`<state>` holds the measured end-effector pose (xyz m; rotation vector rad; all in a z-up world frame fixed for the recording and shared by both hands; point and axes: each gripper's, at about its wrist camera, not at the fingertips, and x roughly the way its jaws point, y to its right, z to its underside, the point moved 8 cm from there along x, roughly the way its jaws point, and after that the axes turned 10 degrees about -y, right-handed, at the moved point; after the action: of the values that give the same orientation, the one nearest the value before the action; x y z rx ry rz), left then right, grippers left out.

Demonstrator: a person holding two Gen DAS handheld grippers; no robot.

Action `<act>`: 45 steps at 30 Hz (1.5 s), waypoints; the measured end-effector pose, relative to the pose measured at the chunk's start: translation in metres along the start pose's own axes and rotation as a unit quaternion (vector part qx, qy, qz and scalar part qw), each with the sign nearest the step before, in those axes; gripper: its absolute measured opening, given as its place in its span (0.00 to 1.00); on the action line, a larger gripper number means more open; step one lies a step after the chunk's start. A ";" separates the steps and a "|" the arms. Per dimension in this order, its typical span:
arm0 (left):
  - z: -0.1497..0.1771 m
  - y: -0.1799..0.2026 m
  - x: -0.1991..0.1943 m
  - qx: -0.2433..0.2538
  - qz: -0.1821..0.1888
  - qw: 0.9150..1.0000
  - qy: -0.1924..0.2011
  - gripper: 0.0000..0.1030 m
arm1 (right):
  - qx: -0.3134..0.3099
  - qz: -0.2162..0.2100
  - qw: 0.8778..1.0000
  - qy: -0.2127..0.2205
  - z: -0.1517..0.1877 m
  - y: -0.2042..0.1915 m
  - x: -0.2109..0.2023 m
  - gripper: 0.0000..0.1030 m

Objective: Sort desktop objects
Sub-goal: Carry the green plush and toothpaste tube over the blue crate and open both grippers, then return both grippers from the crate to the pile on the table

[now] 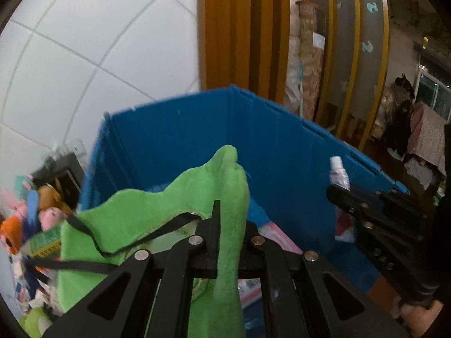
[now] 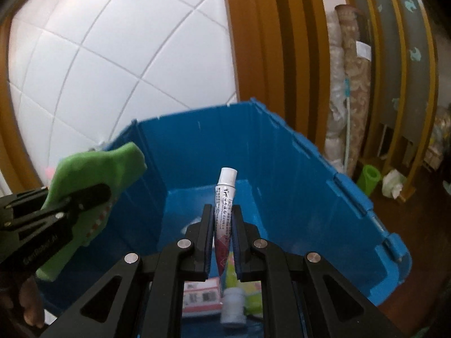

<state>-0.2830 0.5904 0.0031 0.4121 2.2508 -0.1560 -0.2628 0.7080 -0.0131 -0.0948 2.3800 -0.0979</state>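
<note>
A large blue plastic crate [image 1: 282, 152] stands open on a dark wooden surface, its far corner against the white tiled wall [image 1: 84, 42] and an orange-brown wooden frame [image 1: 239, 28]. Both grippers hang above its open top.

The left gripper [image 1: 229, 225] is clamped on a green plush toy [image 1: 157, 205], its fingers pinching a fold of the soft fabric that runs up between them; a black strap [image 1: 135, 242] loops across the plush. Seen from the right wrist, this toy [image 2: 93, 174] sits over the crate's left wall, with a row of small red and white markings along its lower edge.

The right gripper [image 2: 222, 239] is closed narrowly on a small white tube [image 2: 225, 197] with a white cap and dark print, held upright with the cap pointing up, over the crate's interior. From the left wrist the same tube [image 1: 339, 173] shows at the crate's right wall.

On the crate floor below the tube lie a pink-and-white box [image 2: 201, 295], a small white bottle [image 2: 232, 307] and a yellow-green packet [image 2: 255, 295], close together.

Outside the crate's left wall sits a heap of colourful soft toys [image 1: 33, 211].
</note>
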 end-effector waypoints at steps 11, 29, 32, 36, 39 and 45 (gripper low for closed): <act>0.002 0.027 0.011 0.019 -0.030 0.999 -0.015 0.05 | -0.015 0.046 0.998 -0.038 0.012 0.023 0.032 0.12; 0.014 0.015 -0.001 -0.003 -0.050 0.999 -0.001 0.54 | -0.039 0.077 0.995 -0.038 0.011 0.034 0.037 0.57; 0.016 0.013 -0.003 -0.003 -0.053 0.999 -0.001 0.54 | -0.043 0.081 0.995 -0.031 0.009 0.033 0.035 0.63; 0.019 0.010 -0.009 -0.004 -0.056 0.998 0.007 0.54 | -0.038 0.078 0.996 -0.026 0.006 0.033 0.032 0.79; 0.021 0.005 -0.016 -0.007 -0.061 0.998 0.018 0.54 | -0.039 0.079 0.996 -0.012 0.003 0.032 0.025 1.00; 0.024 -0.015 -0.045 -0.023 -0.058 0.996 0.060 0.54 | -0.048 0.073 0.996 0.006 0.006 0.018 0.012 1.00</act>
<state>-0.2434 0.5594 0.0209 0.2729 2.3925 -0.1421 -0.2683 0.7240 -0.0273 0.0337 2.3945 0.0864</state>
